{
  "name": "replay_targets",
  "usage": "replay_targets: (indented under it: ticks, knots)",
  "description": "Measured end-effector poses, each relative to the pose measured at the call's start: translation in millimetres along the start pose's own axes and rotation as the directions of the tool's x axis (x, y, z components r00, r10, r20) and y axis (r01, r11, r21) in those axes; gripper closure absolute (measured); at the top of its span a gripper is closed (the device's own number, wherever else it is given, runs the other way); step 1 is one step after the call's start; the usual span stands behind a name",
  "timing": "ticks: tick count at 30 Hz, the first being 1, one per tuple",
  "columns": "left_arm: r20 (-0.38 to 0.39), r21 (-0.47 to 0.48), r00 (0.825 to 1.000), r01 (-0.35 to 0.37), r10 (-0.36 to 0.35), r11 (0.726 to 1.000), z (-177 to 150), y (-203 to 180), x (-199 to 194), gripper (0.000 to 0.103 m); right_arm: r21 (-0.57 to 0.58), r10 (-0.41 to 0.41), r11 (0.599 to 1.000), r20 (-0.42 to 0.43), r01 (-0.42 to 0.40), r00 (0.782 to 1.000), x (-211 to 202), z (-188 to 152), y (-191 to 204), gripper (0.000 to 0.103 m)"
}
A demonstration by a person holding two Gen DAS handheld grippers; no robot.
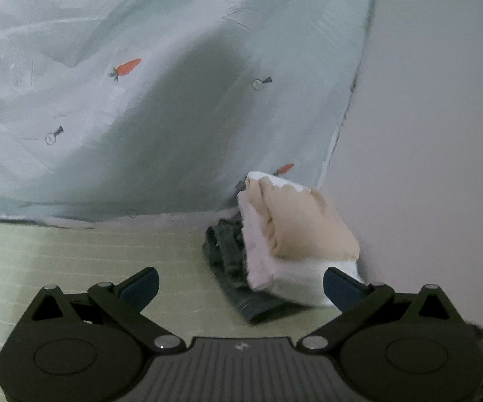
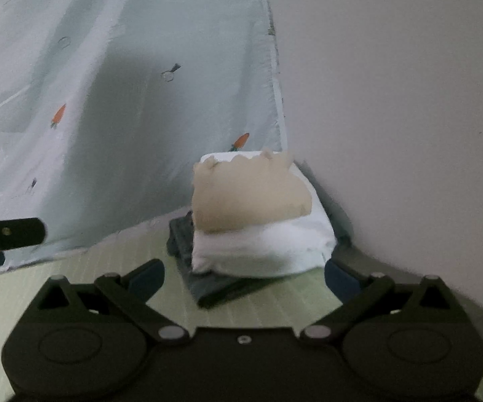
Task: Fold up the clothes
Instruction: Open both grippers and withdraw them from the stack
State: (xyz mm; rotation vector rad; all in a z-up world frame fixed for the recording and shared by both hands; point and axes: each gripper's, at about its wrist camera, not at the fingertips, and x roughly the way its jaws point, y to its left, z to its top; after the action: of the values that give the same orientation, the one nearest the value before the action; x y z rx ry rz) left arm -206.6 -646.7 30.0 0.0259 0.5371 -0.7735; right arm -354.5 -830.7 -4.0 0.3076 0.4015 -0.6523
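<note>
Left gripper [image 1: 241,288]: jaws spread wide, both blue-padded fingers [image 1: 141,288] bare, nothing gripped or touched. Ahead of the tips, nearer the right-side finger, sits a stack of folded clothes: a beige folded cloth w/ scalloped edge [image 1: 301,221] on top, a thick white folded garment [image 1: 274,268] under it, and a dark grey folded garment [image 1: 231,268] at the bottom, poking out toward the left-side finger. In the left wrist view the right-side pad overlaps the white layer's near corner, but contact can't be told; prob. just in front of it. Right gripper [image 2: 244,281]: jaws as wide as they go, pads empty, no cloth between them or pressed. Same stack lies straight ahead, betw. the two fingers' lines but beyond the tips: beige cloth [image 2: 248,197] over white garment [image 2: 261,248] over grey garment [image 2: 208,284], whose near edge comes closest to the gap. Stack rests on a pale green striped mat [image 2: 107,268] that runs under both grippers. Behind the stack and beyond the left-side fingers hangs a pale mint sheet printed w/ orange carrots [image 1: 107,117]; past the right-side fingers is a plain off-white wall [image 2: 408,100], stack tucked into the corner where sheet & wall meet. In the right wrist view the left gripper's dark finger [image 2: 17,231] pokes in far off the left-side finger, apart from the stack. Both views somewhat blurred.
</note>
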Motion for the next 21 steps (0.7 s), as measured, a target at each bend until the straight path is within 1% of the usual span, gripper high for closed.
replay_targets:
  ticks: [6, 9, 14, 21]
  knots:
    - [-0.062, 0.047, 0.998, -0.004, 0.007, 0.999, -26, 10, -19, 0.000, -0.029, -0.035, 0.999, -0.037, 0.034, 0.999, -37, -31, 25, 0.000]
    - [-0.071, 0.076, 0.997, -0.001, 0.006, 0.997, -36, 15, -31, 0.000, -0.031, -0.042, 0.999, -0.054, 0.040, 0.998, -48, -40, 35, 0.000]
    - [-0.087, 0.087, 0.996, 0.018, -0.010, 0.996, -42, 25, -38, 0.000, -0.029, -0.071, 0.997, -0.059, 0.069, 0.996, -61, -51, 47, 0.000]
    - [-0.091, 0.102, 0.995, 0.045, -0.036, 0.994, -44, 31, -44, 0.000, -0.037, -0.098, 0.995, -0.060, 0.096, 0.993, -74, -58, 60, 0.000]
